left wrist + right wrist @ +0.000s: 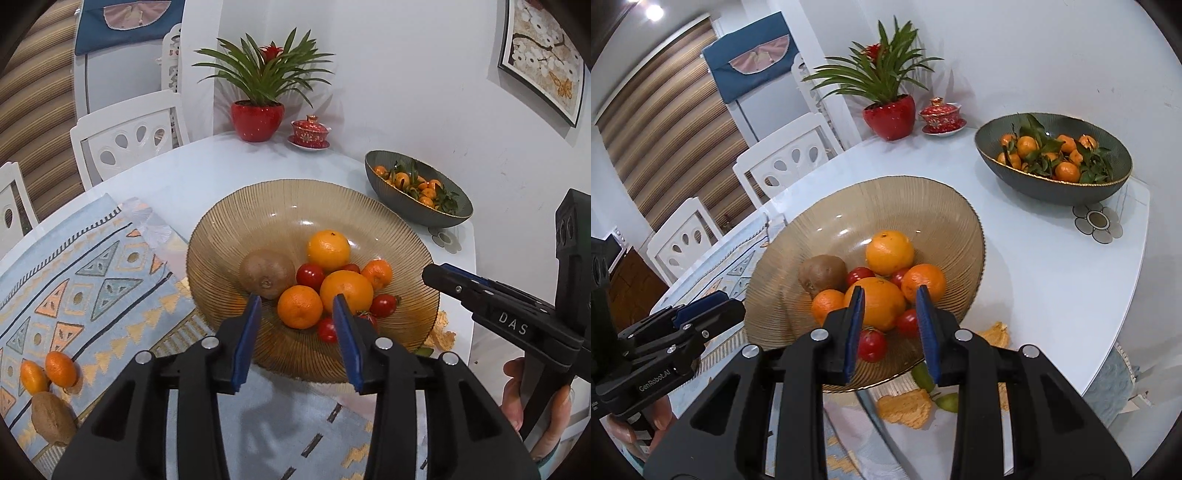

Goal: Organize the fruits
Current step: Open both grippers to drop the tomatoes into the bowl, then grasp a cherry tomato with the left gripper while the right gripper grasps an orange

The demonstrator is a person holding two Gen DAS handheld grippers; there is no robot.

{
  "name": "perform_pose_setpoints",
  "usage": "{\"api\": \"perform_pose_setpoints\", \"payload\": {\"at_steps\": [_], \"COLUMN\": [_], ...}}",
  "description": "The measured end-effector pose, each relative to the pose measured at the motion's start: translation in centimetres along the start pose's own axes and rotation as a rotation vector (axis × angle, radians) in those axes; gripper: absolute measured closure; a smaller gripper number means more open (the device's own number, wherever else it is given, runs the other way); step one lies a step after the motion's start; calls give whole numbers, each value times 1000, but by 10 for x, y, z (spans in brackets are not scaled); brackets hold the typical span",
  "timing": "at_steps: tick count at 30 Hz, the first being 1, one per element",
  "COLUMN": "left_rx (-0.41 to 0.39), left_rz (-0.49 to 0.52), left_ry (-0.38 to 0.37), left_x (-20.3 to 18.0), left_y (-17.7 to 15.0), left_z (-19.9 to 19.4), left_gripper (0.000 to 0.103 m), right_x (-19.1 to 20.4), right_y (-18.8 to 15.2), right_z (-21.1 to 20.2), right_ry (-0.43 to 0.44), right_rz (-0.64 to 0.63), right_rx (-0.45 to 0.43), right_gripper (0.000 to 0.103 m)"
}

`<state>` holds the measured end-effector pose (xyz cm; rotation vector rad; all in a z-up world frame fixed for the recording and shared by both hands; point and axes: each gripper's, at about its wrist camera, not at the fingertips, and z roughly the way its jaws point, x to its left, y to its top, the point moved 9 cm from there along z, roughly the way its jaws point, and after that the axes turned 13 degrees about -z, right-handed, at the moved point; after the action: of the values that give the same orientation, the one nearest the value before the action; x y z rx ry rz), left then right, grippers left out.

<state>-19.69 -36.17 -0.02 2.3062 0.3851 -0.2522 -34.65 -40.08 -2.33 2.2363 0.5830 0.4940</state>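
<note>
Right now both grippers are hovering over the near rim of the amber glass bowl [369, 206], which is sitting on the white bench [221, 170]. The left gripper [297, 306] is spreading its jaws wide and gripping nothing; the right gripper [890, 299] is doing the same. Inside the bowl, oranges [328, 249], a kiwi [266, 272] and small red tomatoes [310, 276] are lying bunched together. At eight o'clock from the bowl, two mandarins [61, 369] and a second kiwi [51, 417] are resting on the patterned mat [92, 266]. At two o'clock, a dark green bowl [1108, 192] is holding leafy mandarins.
</note>
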Motion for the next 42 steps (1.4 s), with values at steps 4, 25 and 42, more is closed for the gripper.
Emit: {"api": "perform_pose_setpoints", "payload": {"at_steps": [4,25,42], "left_rx": [-15,-198,-192], "left_rz": [1,-134,-378], "left_ry": [-2,59,145], "left_x": [1,110,268], "left_y": [-2,0,-34], "left_z": [-14,-138,-157], "left_gripper": [59,34,33], "right_x": [14,146,279], "right_y": [2,14,6], "right_z": [-9,-18,45], "right_ry": [9,110,228], "right_rz": [-21,-189,-371], "right_rx": [-9,-24,78], "right_gripper": [72,58,51]}}
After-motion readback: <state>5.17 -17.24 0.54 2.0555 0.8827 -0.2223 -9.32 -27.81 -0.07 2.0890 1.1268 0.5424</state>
